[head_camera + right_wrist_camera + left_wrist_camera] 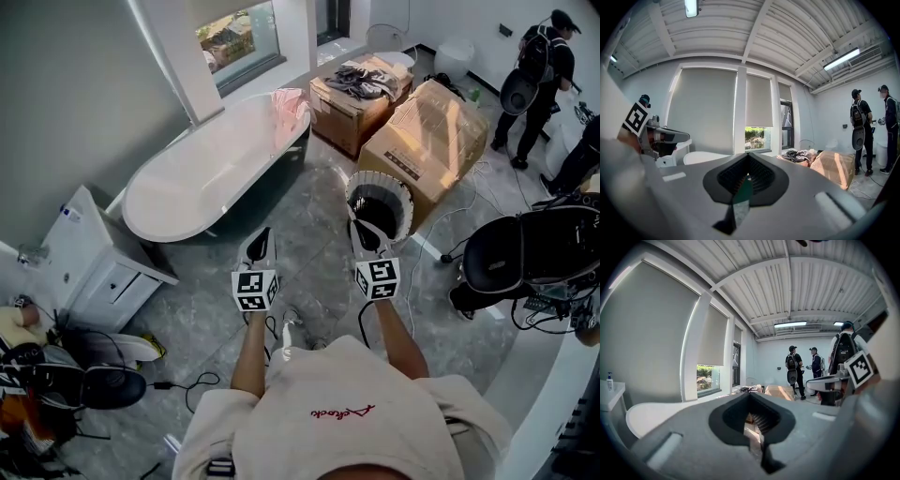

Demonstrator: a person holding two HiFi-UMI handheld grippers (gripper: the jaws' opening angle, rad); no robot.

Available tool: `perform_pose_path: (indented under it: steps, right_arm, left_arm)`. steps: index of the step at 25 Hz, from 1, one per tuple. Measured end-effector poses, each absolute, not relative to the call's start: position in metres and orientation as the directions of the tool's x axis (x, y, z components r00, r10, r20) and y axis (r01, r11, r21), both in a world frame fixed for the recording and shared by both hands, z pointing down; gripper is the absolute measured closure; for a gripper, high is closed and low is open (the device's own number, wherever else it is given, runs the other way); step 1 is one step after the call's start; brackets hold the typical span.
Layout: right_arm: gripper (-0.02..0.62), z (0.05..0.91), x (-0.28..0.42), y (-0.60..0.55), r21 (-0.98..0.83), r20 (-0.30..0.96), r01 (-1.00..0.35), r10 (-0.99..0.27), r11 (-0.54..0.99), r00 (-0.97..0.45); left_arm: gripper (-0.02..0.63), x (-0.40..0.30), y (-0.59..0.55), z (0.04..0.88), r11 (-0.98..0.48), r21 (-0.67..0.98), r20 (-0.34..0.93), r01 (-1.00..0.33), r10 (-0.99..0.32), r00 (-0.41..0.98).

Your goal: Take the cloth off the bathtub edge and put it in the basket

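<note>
Grey marble floor (319, 272), white bathtub (211, 164) by window wall. Pale pink cloth (291, 105) drapes over tub's far rim. Basket (405, 211) stands on floor just beside cardboard box (427, 141), dark inside. We've got left claw (260, 246) & right claw (367, 234) fully closed, both empty.

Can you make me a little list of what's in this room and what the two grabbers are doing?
bathtub: white, standing on a grey floor
cloth: pinkish, on the tub's far edge
basket: white, on the floor beside a cardboard box
left gripper: shut, holds nothing
right gripper: shut, holds nothing
task: not started, cloth not yet picked up
</note>
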State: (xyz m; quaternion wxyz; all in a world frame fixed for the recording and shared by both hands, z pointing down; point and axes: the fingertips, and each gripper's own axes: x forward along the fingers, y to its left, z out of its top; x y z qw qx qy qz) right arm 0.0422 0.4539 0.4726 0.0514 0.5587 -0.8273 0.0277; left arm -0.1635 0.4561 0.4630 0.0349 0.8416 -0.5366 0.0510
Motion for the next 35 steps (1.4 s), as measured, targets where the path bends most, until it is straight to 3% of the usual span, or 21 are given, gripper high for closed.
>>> perform_pose_path:
  steps: [12,35]
  right_arm:
    - [0.591,0.484,0.035,0.415,0.011,0.132,-0.927,-0.919,0.376,-0.371]
    - [0.589,0.464,0.008,0.158,0.044,0.143,-0.939,-0.932,0.342,-0.333]
  left_arm:
    - [0.606,-0.165,0.416,0.472,-0.448,0.022,0.129,-0.894,-0.885,0.447]
    - [0.606,-0.191,0.148,0.452,-0.493,0.037,0.105,-0.869,-0.863,0.494]
